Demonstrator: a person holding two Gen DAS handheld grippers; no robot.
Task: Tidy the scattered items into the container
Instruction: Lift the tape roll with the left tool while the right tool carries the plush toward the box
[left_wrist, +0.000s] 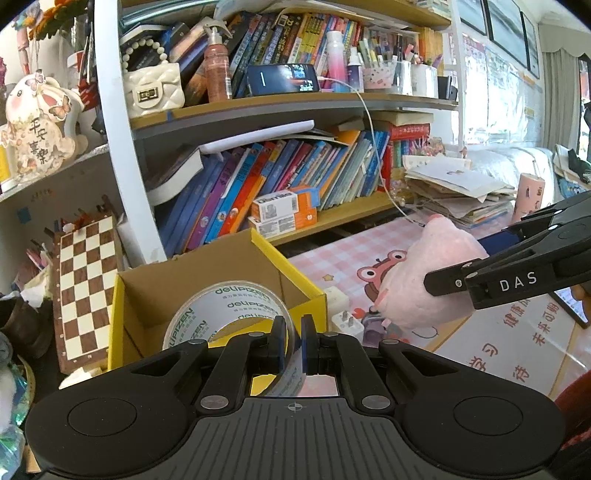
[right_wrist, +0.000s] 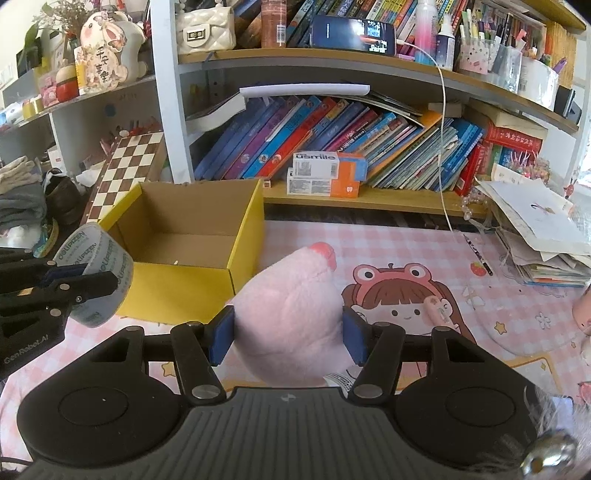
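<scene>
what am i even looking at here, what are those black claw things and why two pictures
Each black claw is a hand-held gripper with a camera on it, carried by a person, so there are two pictures. The left one's view shows the left hand-held gripper pinching a clear tape roll just in front of a yellow cardboard box. The right one's view shows the right hand-held gripper squeezing a pink plush toy above a pink cartoon mat. The box looks almost empty. Each gripper also shows at the edge of the other's picture. On the mat lie white plug adapters and a pen.
</scene>
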